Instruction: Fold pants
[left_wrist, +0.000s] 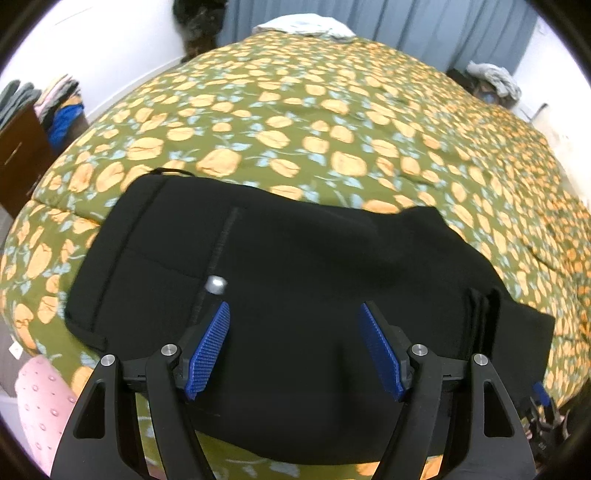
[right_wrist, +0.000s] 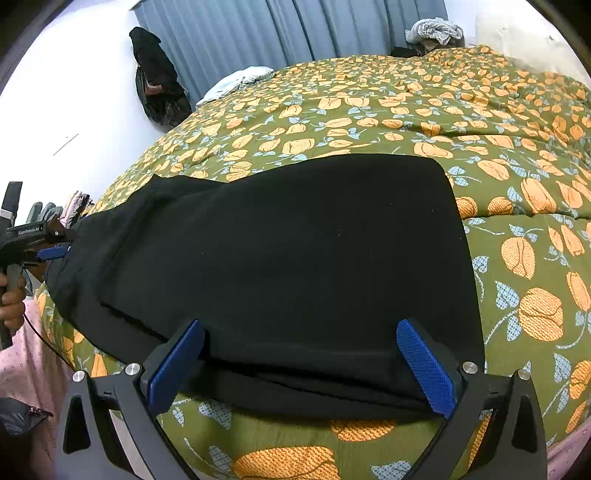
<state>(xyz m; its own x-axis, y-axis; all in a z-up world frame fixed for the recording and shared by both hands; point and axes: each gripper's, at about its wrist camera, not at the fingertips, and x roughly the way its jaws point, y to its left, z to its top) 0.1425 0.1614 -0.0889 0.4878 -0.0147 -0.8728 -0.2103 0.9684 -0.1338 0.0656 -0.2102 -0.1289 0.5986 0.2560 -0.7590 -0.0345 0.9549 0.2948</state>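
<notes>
The black pants (right_wrist: 280, 266) lie folded flat on the near edge of the floral comforter (right_wrist: 424, 110). The left gripper (left_wrist: 293, 332) and the right gripper (right_wrist: 301, 354) hover over them, jaws spread wide, holding nothing.

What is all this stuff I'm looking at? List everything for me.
pants: one, black, folded flat on the near part of the bed
quilt: one, olive with orange flowers, covering the bed
curtain: one, blue-grey, behind the bed
light cloth: one, pale, far edge of the bed
dark garment: one, black, hanging by the curtain
clothes pile: one, mixed colours, beside the bed
left tongs: blue pads, open, above the pants
right tongs: blue pads, open, at the pants' near edge
</notes>
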